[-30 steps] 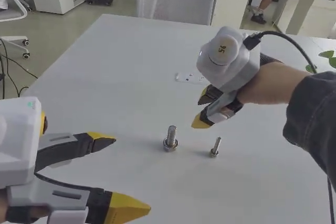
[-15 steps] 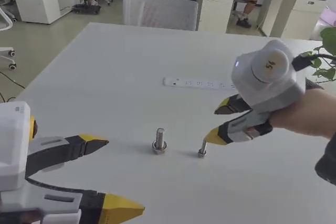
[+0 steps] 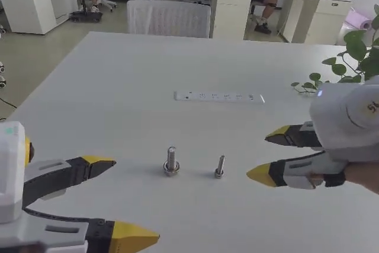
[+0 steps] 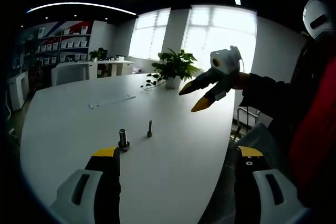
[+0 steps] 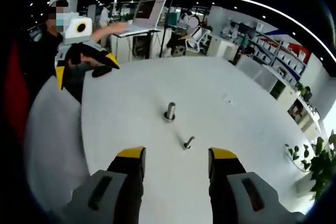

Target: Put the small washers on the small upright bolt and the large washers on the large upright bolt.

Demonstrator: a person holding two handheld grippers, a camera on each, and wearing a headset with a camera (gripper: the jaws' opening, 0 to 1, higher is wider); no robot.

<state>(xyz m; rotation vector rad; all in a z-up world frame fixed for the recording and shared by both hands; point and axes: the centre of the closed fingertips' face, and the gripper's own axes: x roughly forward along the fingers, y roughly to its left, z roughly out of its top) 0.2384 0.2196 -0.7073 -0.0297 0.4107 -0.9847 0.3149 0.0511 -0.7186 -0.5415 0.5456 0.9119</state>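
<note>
The large bolt [image 3: 171,161] and the small bolt [image 3: 219,167] stand upright on the white surface [image 3: 118,87], near each other but not touching. The right tongs [image 3: 259,156] hover near the small bolt's right, spread wide and holding nothing. The left tongs [image 3: 130,199] sit at the near left, also gaping and empty. A power strip [image 3: 218,96] lies beyond the bolts.

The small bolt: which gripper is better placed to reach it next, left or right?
Right, probably. The right gripper is open beside the small bolt, with bare table between them. The left gripper, also open, is nearer the large bolt.
</note>
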